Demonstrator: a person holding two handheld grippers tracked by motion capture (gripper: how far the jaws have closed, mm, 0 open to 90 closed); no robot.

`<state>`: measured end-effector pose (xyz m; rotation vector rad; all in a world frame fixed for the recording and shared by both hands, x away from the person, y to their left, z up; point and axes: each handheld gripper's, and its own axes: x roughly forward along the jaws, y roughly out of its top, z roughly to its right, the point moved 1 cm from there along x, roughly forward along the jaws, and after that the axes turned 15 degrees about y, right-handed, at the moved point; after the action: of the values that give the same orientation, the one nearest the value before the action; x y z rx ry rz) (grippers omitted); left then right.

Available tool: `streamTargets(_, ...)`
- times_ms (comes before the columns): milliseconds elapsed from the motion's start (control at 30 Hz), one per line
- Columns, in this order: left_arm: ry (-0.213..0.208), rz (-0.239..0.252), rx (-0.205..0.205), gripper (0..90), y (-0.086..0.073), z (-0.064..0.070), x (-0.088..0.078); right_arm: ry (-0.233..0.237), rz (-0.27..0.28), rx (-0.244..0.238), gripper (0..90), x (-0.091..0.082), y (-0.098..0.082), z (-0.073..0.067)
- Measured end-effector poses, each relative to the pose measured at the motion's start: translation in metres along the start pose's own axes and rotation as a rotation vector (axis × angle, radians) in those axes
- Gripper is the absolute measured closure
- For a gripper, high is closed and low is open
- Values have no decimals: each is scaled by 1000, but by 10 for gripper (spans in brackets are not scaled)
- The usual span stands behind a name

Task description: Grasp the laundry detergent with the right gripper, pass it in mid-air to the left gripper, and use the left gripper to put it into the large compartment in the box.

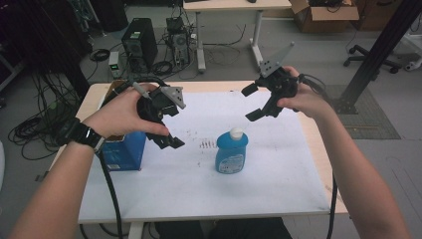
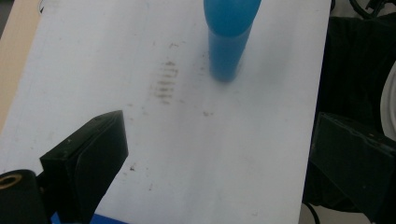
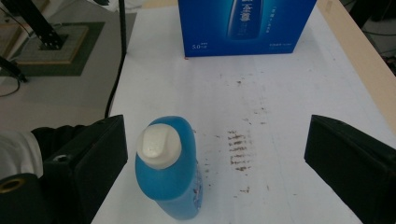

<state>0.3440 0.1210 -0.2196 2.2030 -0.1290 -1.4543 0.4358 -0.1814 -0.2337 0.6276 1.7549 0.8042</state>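
Observation:
A blue bottle (image 1: 231, 154) with a white cap (image 1: 237, 133) stands upright at the middle of the white mat (image 1: 199, 189). My left gripper (image 1: 170, 124) hovers above the mat to the bottle's left, open and holding nothing. My right gripper (image 1: 251, 102) hangs above and just behind the bottle, open too. The left gripper view shows the bottle (image 2: 229, 42) far ahead, beyond its wide jaws (image 2: 219, 156). In the right gripper view the bottle (image 3: 173, 186) and its cap (image 3: 159, 146) lie below, near the left jaw of the right gripper (image 3: 219, 158).
A blue carton (image 1: 124, 150) stands at the mat's left edge, under the left hand, and also shows as the carton (image 3: 245, 25) in the right gripper view. Dark smudges (image 1: 208, 144) mark the mat. Beyond the table stand computer towers (image 1: 141, 44), cables, a desk and a cardboard box (image 1: 323, 15).

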Motion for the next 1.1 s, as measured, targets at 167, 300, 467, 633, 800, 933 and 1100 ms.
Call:
streamTargets(167, -2, -4, 2, 46, -1, 1, 1, 16, 45, -3, 61, 8, -17, -4)
streamTargets(300, -3, -2, 0, 46, -1, 1, 0, 23, 70, -2, 52, 19, -30, -7)
streamTargets(467, 0, 2, 1, 46, 0, 1, -1, 42, 95, 13, 38, 33, -47, -8)
streamTargets(633, 2, -2, 1, 46, -1, 1, -1, 62, 113, 30, 34, 44, -59, -7)
streamTargets(800, 2, 0, -3, 46, -1, 1, -1, 71, 120, 39, 35, 53, -67, -7)
streamTargets(933, 0, 0, -2, 46, -2, 2, 0, 85, 136, 49, 41, 64, -75, -6)
streamTargets(1100, 1, 3, -5, 47, -2, 2, 1, 90, 155, 61, 51, 75, -83, -6)
